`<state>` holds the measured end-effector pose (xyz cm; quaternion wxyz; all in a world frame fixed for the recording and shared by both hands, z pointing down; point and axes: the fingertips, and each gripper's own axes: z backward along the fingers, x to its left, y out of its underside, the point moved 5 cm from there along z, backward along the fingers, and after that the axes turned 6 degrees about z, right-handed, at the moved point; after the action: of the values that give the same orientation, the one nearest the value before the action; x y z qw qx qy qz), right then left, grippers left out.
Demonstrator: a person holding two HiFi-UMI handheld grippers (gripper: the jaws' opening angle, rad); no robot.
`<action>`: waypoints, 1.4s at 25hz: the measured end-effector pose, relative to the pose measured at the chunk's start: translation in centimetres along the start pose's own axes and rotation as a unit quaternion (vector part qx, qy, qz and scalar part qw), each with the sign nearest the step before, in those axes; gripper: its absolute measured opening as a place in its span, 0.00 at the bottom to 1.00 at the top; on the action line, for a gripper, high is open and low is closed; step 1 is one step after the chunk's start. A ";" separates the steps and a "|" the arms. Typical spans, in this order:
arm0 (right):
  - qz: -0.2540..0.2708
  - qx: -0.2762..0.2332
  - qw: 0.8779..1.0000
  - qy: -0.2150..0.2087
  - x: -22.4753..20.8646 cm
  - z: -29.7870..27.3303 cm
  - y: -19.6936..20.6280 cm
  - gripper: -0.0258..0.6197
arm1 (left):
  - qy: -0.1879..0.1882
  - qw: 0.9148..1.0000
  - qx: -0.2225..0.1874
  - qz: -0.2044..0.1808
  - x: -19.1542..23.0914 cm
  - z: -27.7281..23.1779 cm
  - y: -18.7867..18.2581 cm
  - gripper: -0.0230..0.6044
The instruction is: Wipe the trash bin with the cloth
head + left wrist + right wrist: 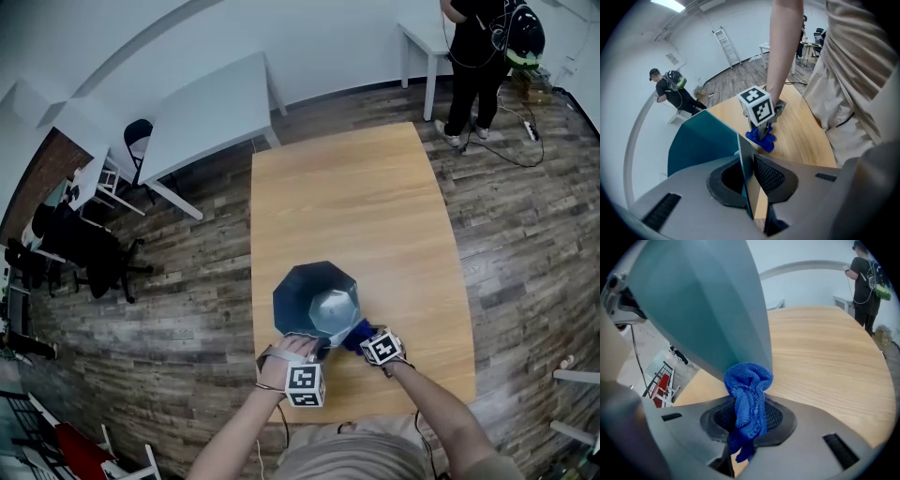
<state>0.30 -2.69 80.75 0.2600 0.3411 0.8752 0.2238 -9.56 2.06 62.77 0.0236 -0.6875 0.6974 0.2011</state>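
My left gripper (314,349) is clamped on the trash bin (314,300). In the left gripper view the jaws (749,173) are nearly together with the bin's thin wall (701,140) upright between the two pads, one pad inside the bin and one outside. The grip is on the rim at the side nearest me.

My right gripper (361,337) pinches the cloth (354,335). In the right gripper view the jaws (747,418) are closed on the blue cloth (747,394). It is bunched, with the top wad poking past the fingertips and a tail hanging down between the pads. The wad touches the outer face of the bin (703,305), low down near a corner edge of the wall.

The bin is dark teal, faceted and open at the top, and it stands upright on the wooden table (356,206) close to my edge. My two grippers sit just beside each other at the bin's near side, left on the rim and right against the outside wall. From the left gripper view, the right gripper (761,133) and the cloth (764,140) are just beyond the wall, down by the tabletop (797,136).

For print, each gripper's cube carries black-and-white square markers, patterns only. I can read nothing on the bin or the cloth.

A person (478,56) stands well beyond the table's far end.
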 end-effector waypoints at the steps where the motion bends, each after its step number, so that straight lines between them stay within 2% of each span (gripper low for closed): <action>1: 0.003 -0.015 1.000 -0.003 0.3 1.5 -0.2 0.16 | -0.002 1.000 0.004 0.017 0.2 0.0 -0.1 0.12; 7: 0.039 -0.114 0.993 -0.018 3.4 12.0 -4.0 0.16 | -0.007 0.993 0.017 0.117 1.5 0.1 -0.7 0.12; 11: 0.058 -0.170 0.983 -0.029 5.9 16.5 -7.9 0.16 | -0.004 0.989 0.021 0.147 2.2 -0.1 -1.3 0.11; 15: 0.058 -0.189 0.980 -0.033 7.7 16.5 -10.6 0.16 | 0.003 0.986 0.019 0.167 2.4 -0.2 -1.9 0.11; 20: 0.043 -0.162 0.986 -0.018 7.3 12.8 -10.7 0.16 | 0.015 0.983 0.004 0.185 2.7 -0.2 -2.3 0.10; 28: 0.052 -0.076 0.996 -0.016 4.2 3.5 -6.0 0.16 | 0.036 0.983 -0.013 0.178 2.8 -0.1 -2.1 0.10; 35: 0.047 -0.014 0.999 -0.009 1.9 -3.0 -2.3 0.16 | 0.042 0.983 -0.017 0.179 2.6 -0.4 -2.2 0.10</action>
<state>-3.83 -3.51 81.10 0.2618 0.3804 0.8526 0.2445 -7.47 -0.49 61.83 -0.0538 -0.5592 0.8063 0.1850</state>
